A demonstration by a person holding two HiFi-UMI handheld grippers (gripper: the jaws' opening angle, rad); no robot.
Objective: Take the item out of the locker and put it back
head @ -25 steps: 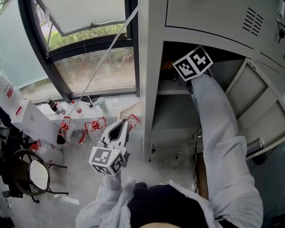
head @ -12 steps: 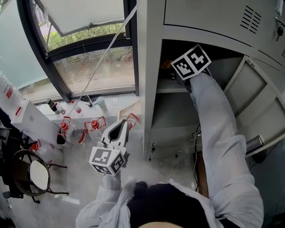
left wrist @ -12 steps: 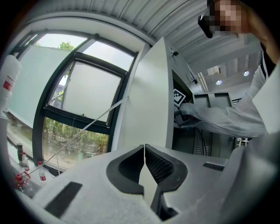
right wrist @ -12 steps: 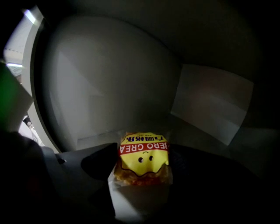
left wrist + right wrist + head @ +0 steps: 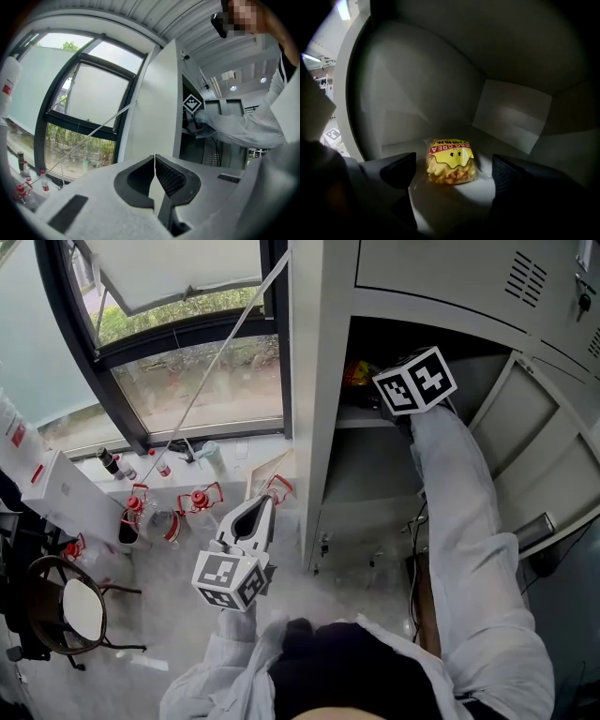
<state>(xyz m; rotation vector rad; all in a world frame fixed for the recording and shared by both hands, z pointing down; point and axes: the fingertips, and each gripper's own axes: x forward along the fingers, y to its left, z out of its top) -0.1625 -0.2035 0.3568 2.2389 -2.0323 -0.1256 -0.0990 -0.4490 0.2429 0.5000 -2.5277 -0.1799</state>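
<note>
Entry 1, nearest. Left gripper point(image 5: 262, 508): hung low outside the locker point(image 5: 317, 427), left of its side wall and near the window point(image 5: 206, 390); closed tip to tip on nothing; took no part in the step

Entry 2, farther. Right gripper point(image 5: 452, 172): reached at arm's length into the upper compartment, past the swung-open door point(image 5: 548, 451); caught in the act of opening, jaws spread wide; stood either side of the snack packet point(image 5: 451, 161), clear of it on both flanks, pressing nothing

Change noted: widening of the right jaws, no grip on the packet. Judged as the let-go of the put-back step rather than a fresh grasp, though not certain from this moment alone. If so, return of the item as good as done, with only withdrawal of the arm left

Entry 3, between those jaws. Packet: lay on the shelf point(image 5: 440, 206) inside the compartment, resting under its own weight. Red-and-yellow printed header turned toward the far wall; clear end, showing the fried snack, turned toward the gripper; print upright as seen along the jaws. Long axis judged near-to-far, into the compartment and crosswise to the jaws' closing line; outline close to square and foreshortened, so judged loosely

Entry 4, farthest. Back wall point(image 5: 511, 122): plain grey panel, well behind the packet
</note>
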